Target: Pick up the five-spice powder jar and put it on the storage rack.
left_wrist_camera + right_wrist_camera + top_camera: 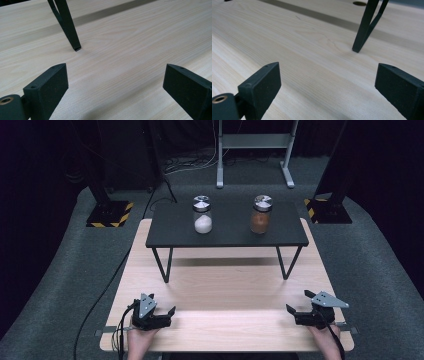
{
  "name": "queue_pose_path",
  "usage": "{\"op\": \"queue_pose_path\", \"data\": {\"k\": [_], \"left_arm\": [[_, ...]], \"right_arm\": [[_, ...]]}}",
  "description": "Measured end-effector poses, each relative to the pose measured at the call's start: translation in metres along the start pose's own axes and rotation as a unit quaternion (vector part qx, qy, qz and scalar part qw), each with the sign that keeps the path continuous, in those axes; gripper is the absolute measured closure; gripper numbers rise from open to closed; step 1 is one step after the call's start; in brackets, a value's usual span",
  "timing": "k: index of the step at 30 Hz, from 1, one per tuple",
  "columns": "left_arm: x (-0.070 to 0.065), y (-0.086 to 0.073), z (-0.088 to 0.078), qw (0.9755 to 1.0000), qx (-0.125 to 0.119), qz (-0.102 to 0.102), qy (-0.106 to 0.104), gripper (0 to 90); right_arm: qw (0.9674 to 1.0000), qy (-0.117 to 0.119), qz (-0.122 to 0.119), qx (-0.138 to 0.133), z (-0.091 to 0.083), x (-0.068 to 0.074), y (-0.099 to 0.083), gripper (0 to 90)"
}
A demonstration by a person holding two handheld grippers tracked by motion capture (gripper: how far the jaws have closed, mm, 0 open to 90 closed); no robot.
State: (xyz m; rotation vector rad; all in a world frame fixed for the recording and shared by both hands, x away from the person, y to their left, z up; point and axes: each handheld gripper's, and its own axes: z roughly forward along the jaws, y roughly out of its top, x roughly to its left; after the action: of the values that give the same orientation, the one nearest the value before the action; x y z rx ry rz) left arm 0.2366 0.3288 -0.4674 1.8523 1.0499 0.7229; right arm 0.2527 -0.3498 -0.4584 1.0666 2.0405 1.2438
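Two glass jars with patterned lids stand on a low black shelf (227,231) at the far side of the wooden table (225,285). One jar (202,215) holds white powder; the other jar (260,215) holds brown powder. Near the front left, a hand holds my left gripper (162,305) low over the wood, open and empty; the left gripper view shows its jaws wide apart (116,82) facing a shelf leg (67,27). At the front right my right gripper (298,301) is also open and empty, and its jaws (328,82) face another shelf leg (363,27).
The shelf stands on thin black hairpin legs, with a gap beneath it. Cables trail from both grippers off the front edge. Beyond the table are grey carpet, black stands with yellow-striped bases (110,213) and a metal frame (255,150).
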Motion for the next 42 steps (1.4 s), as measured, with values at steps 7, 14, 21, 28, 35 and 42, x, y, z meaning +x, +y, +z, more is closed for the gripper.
{"op": "queue_pose_path", "data": {"k": [7,14,21,28,35,42], "left_arm": [[-0.0009,0.0003,0.0,1.0,0.001,0.002,0.0,5.3],[-0.0009,0.0002,0.0,1.0,0.001,0.0,-0.001,5.3],[0.0001,0.0004,-0.0001,1.0,0.002,0.0,-0.003,5.4],[-0.0001,0.0006,-0.0001,1.0,0.002,0.002,-0.003,5.3],[-0.0003,0.0004,-0.0002,1.0,0.002,0.002,-0.003,5.3],[-0.0004,0.0006,-0.0002,1.0,0.003,0.002,-0.003,5.3]], "right_arm": [[1.0,-0.001,0.006,0.004,0.0018,-0.0014,-0.001,5.6],[0.9999,0.003,0.009,0.009,0.0029,-0.0031,0.0009,6.3],[0.9999,0.002,0.011,0.009,0.0029,-0.0032,0.001,6.5],[0.9999,0.002,0.012,0.012,0.0034,-0.0031,0.0021,6.5],[0.9998,0.002,0.012,0.015,0.004,-0.0033,0.003,6.4],[0.9998,0.003,0.012,0.017,0.0043,-0.0035,0.0037,6.4]]}}
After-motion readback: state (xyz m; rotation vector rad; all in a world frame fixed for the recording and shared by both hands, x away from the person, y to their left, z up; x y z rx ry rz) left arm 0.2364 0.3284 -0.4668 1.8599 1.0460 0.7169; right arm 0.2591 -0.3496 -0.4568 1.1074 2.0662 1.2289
